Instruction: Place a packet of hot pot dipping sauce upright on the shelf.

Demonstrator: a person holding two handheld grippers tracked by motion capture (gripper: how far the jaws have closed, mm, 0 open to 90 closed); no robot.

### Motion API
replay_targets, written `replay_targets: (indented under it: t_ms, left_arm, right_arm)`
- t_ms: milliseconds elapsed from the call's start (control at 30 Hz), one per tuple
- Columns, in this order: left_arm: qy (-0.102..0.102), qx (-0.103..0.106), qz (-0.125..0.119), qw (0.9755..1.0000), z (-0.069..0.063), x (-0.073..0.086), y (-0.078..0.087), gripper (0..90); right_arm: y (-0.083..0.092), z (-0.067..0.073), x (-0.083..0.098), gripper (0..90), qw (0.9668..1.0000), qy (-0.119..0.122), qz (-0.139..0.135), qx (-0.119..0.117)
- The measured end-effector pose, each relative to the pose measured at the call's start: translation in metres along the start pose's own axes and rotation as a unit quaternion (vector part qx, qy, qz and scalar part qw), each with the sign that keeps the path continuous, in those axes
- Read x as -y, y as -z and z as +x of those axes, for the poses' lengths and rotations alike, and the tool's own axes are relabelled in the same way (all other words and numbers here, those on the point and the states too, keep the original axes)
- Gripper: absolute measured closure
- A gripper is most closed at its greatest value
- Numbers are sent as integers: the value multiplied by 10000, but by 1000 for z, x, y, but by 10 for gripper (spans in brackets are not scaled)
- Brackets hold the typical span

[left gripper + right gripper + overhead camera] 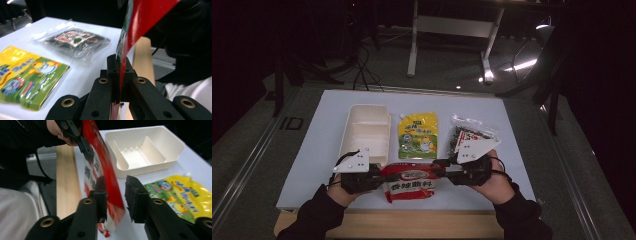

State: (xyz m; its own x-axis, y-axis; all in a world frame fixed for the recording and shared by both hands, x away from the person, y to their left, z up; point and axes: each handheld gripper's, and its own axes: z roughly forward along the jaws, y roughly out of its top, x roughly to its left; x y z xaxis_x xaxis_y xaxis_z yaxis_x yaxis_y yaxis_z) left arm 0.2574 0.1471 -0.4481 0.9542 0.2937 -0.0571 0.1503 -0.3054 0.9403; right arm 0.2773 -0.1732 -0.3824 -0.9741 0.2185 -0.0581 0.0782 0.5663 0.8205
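Note:
A red snack packet (409, 182) is held up on edge at the table's near side, between both grippers. My left gripper (379, 175) is shut on its left end; in the left gripper view the jaws (120, 62) pinch the thin red edge (140, 20). My right gripper (439, 164) is at the packet's right end. In the right gripper view its jaws (116, 185) stand apart around the packet (100, 165): one pad is against it and a gap shows before the other. The left gripper (85, 147) grips the far end there.
A white divided tray (364, 132) lies behind the left hand. A yellow-green pouch (417, 136) lies flat at mid-table and a clear bag of dark contents (472, 132) to its right. A wooden strip (412, 220) edges the white tabletop in front.

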Motion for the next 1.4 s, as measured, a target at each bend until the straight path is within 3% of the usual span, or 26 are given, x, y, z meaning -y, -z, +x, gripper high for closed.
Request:
replay_targets:
  t_ms: [100,300,533,667,733,767,867,900,1033,1067,1267,1300,1333,1400]
  left_arm:
    - [-4,37,-209,9998,-1,-6,4,900]
    - [-55,-46,-417,9991,-5,-12,7,900]
    - [12,-66,-447,9990,-5,-12,6,900]
    - [42,-112,-389,9992,-4,-10,4,900]
    - [36,-104,-393,9992,-3,-10,4,900]
    - [-16,-202,-436,9988,-6,-9,4,900]
    - [11,-152,-490,9987,-7,-9,3,896]
    - [30,-233,-540,9983,-8,-8,4,798]
    - [149,-343,-581,9976,-7,-6,5,558]
    - [216,-422,-557,9973,-7,-3,6,535]
    - [379,-441,-533,9969,-8,6,7,320]
    - [379,-441,-533,9969,-8,6,7,320]
    - [505,-416,-469,9968,-9,11,5,188]
    - [534,-422,-410,9968,-11,15,3,150]
  right_arm:
    - [-6,-5,7,695,9997,-160,68,-164]
    - [-14,-6,10,719,9993,-148,211,-270]
    - [-20,-6,10,885,9980,25,447,-453]
    - [-21,-3,10,900,9976,200,538,-386]
    - [-21,-3,10,900,9974,192,543,-426]
    - [-20,-3,10,900,9975,197,526,-418]
    - [-18,-4,9,900,9979,212,474,-386]
    - [-15,-4,9,900,9980,196,417,-421]
    - [-9,-5,8,900,9988,169,306,-344]
    - [-7,-7,8,900,9990,133,275,-331]
    - [5,-16,7,900,9995,0,119,-282]
    - [7,-18,6,900,9996,-16,73,-263]
    - [12,-21,4,900,9997,-53,12,-220]
    - [15,-25,1,900,9999,-58,-2,-146]
